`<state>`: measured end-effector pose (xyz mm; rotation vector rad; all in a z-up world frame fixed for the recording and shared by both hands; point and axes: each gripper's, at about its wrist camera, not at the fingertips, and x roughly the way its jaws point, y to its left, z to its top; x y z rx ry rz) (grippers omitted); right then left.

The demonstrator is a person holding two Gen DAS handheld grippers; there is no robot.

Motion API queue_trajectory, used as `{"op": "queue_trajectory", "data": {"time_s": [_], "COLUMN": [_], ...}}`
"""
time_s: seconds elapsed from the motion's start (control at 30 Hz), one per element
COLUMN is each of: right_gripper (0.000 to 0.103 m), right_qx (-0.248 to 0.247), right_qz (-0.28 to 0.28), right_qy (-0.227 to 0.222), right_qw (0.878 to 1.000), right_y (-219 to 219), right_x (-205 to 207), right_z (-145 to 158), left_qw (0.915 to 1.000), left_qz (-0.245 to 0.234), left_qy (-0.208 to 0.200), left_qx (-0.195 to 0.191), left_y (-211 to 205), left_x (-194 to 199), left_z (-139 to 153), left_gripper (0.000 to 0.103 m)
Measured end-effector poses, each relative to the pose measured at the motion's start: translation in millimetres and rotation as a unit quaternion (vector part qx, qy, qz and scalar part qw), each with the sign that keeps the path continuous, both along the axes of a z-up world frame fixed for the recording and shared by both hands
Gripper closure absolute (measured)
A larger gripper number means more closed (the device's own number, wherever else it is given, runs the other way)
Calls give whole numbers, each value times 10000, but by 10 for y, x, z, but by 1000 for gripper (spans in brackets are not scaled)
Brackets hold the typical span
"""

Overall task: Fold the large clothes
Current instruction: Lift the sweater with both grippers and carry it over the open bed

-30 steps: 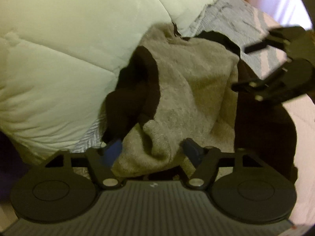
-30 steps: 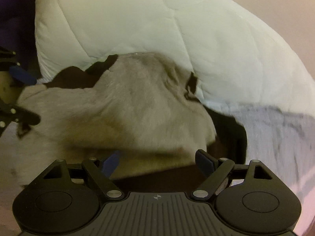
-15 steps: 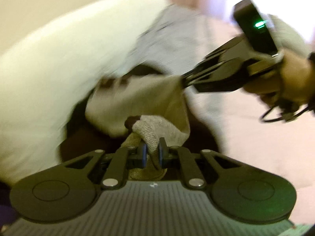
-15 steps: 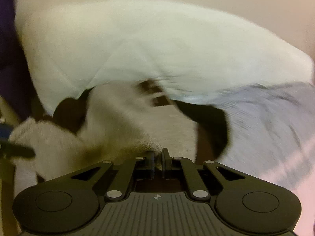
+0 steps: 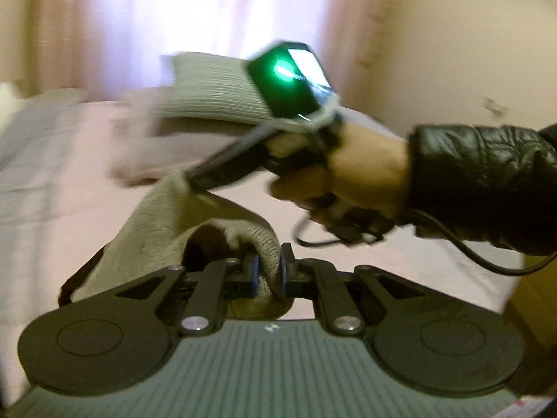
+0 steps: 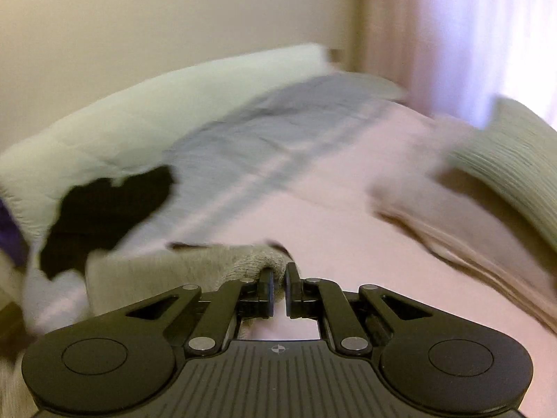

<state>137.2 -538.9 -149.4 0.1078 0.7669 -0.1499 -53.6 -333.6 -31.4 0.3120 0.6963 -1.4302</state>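
Two black two-finger grippers, one beige knitted sweater with dark lining (image 5: 163, 219): left gripper (image 5: 268, 275) pinching a rolled hem, right gripper (image 6: 278, 287) clamped on another edge (both blurred), garment lifted above one pink bedsheet (image 6: 313, 216).

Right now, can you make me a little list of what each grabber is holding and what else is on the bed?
left gripper: shut on the beige knitted sweater
right gripper: shut on another edge of the sweater
sweater: stretched between the two grippers, with a dark part trailing
bed sheet: pale pink, under the sweater
white quilted duvet: bunched along the wall side
grey ribbed pillow: by the curtain
picture: blurred
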Motion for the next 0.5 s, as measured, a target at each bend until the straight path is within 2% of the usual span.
{"op": "queue_trajectory", "data": {"time_s": [0.07, 0.1, 0.17, 0.23, 0.27, 0.33, 0.43, 0.5], "right_gripper": [100, 98, 91, 71, 67, 55, 50, 47], "right_qx": [-35, -103, -80, 17, 112, 298, 691, 984], "right_qz": [-656, -1043, -1664, -2138, -2332, -2673, -3130, -3407], "right_qy": [105, 152, 238, 250, 258, 334, 497, 668], "right_qw": [9978, 9944, 9857, 9766, 9720, 9626, 9459, 9326], "right_y": [-469, -663, -981, -1122, -1140, -1125, -912, -711], "right_x": [-412, -623, -1047, -1460, -1673, -1986, -2388, -2490], "right_z": [-89, -112, -157, -193, -225, -363, -651, -872], "left_qw": [9985, 9971, 9957, 9946, 9936, 9906, 9808, 9680], "left_qz": [-371, -542, -704, -752, -749, -791, -1100, -1505], "left_qy": [345, 479, 412, 234, 147, -116, -811, -1403], "left_qx": [185, 250, 449, 682, 835, 1112, 1395, 1438], "left_y": [-401, -524, -674, -772, -796, -851, -903, -1015], "left_x": [-253, -332, -453, -444, -424, -382, -208, -56], "left_z": [-153, -233, -374, -531, -621, -785, -1199, -1510], "left_gripper": [79, 77, 73, 70, 69, 65, 51, 48]}}
